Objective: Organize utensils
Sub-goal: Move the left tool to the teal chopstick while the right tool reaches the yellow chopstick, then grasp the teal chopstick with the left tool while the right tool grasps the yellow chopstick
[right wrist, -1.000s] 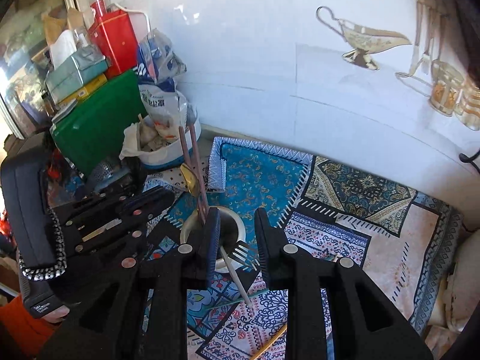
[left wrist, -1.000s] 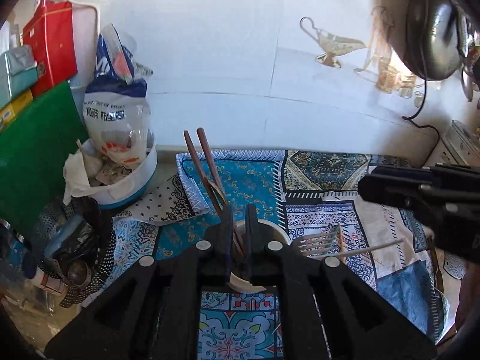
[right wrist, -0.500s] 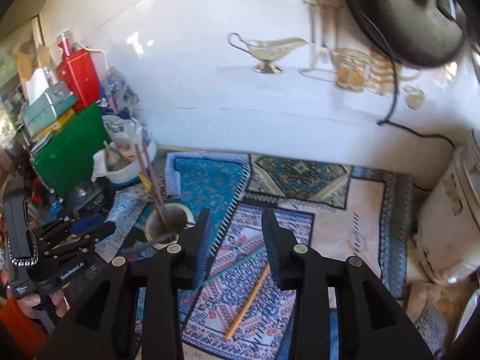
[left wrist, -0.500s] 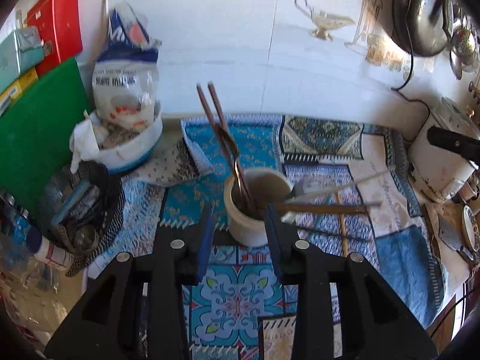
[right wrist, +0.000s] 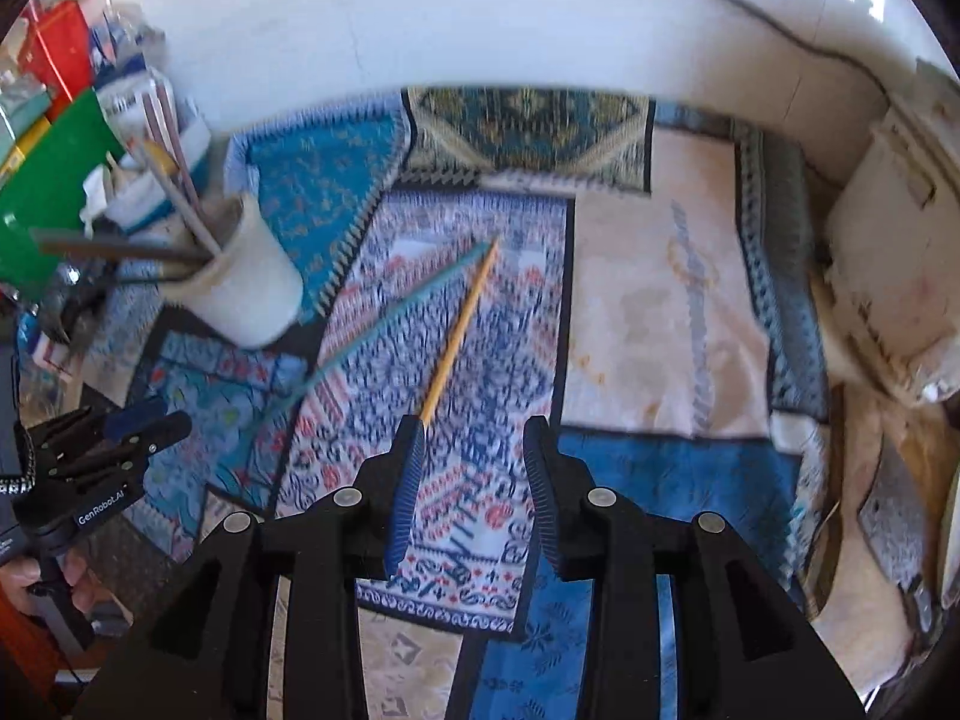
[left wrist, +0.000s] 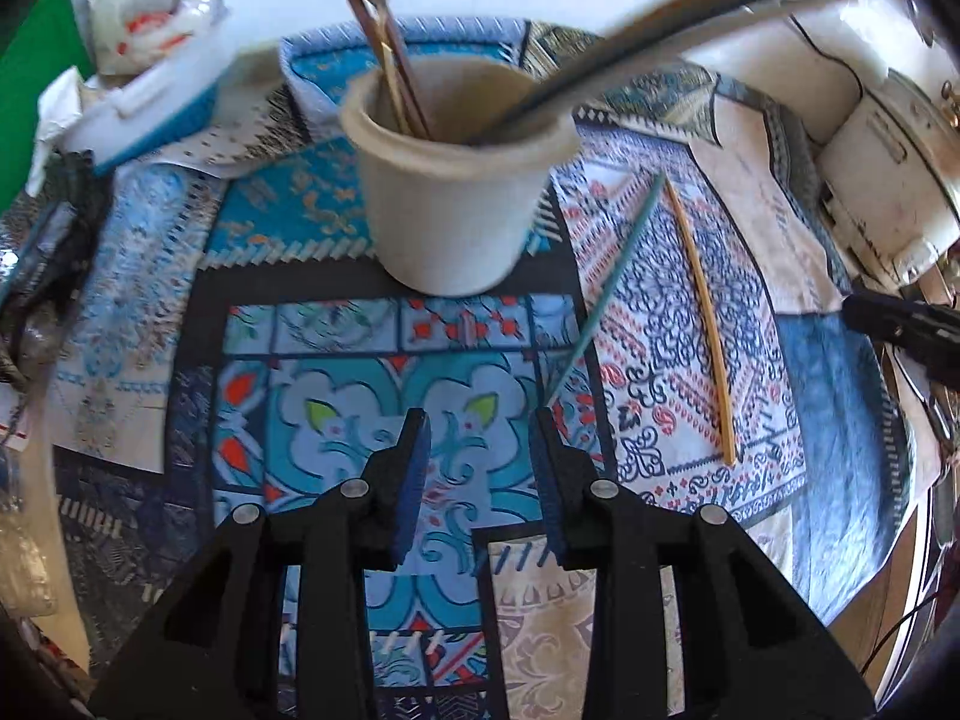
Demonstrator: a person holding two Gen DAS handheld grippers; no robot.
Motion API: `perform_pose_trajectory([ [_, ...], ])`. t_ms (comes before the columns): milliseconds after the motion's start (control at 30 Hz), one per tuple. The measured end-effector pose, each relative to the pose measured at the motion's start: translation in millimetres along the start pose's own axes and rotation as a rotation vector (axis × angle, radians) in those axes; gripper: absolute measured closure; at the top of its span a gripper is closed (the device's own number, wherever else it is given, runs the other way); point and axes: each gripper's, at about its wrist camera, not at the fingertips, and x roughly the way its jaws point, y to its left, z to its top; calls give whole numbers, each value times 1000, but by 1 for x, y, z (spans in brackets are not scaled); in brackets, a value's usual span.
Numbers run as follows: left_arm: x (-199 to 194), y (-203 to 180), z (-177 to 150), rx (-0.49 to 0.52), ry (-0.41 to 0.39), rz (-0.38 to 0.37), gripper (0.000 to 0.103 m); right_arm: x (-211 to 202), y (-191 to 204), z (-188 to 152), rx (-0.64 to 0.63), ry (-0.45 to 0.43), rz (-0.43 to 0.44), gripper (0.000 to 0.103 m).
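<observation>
Both grippers are now sitting much lower over the patterned cloth [left wrist: 336, 396] than a second ago, pointing steeply down at it instead of hovering level with the cup's mouth. Since then the left gripper [left wrist: 480, 438] is standing with its jaws partly apart rather than nearly closed, and nothing is lying between its blue-ribbed pads; only the blue flower pattern is showing in the gap. Its right fingertip is sitting just beside the near end of a teal chopstick [left wrist: 606, 288], which is lying flat on the cloth and slanting up toward the white cup [left wrist: 450, 204]. Whether they are touching cannot be told. That cup is standing upright on the cloth ahead of the left gripper, holding a pair of brown chopsticks, a spoon and several blurred handles leaning out to the right. A yellow chopstick [left wrist: 702, 324] is lying on the cloth well to the right of the teal one. Seen from the right wrist, the right gripper [right wrist: 474, 438] is also partly spread and holding nothing, with the near tip of the yellow chopstick [right wrist: 459, 333] ending just at its left fingertip. A person's hand [right wrist: 36, 570] is gripping the left gripper's handle at the lower left edge.
</observation>
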Motion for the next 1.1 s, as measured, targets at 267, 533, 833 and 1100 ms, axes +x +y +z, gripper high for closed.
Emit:
perform_pose_trajectory([
  [267, 31, -25, 1, 76, 29, -43, 70, 45, 18, -23, 18, 130, 76, 72],
  [533, 44, -42, 9, 146, 14, -26, 78, 63, 32, -30, -2, 145, 67, 72],
  [833, 52, -41, 20, 95, 7, -71, 99, 64, 32, -31, 24, 108, 70, 95],
  [1100, 34, -42, -9, 173, 58, -90, 102, 49, 17, -55, 63, 131, 100, 97],
])
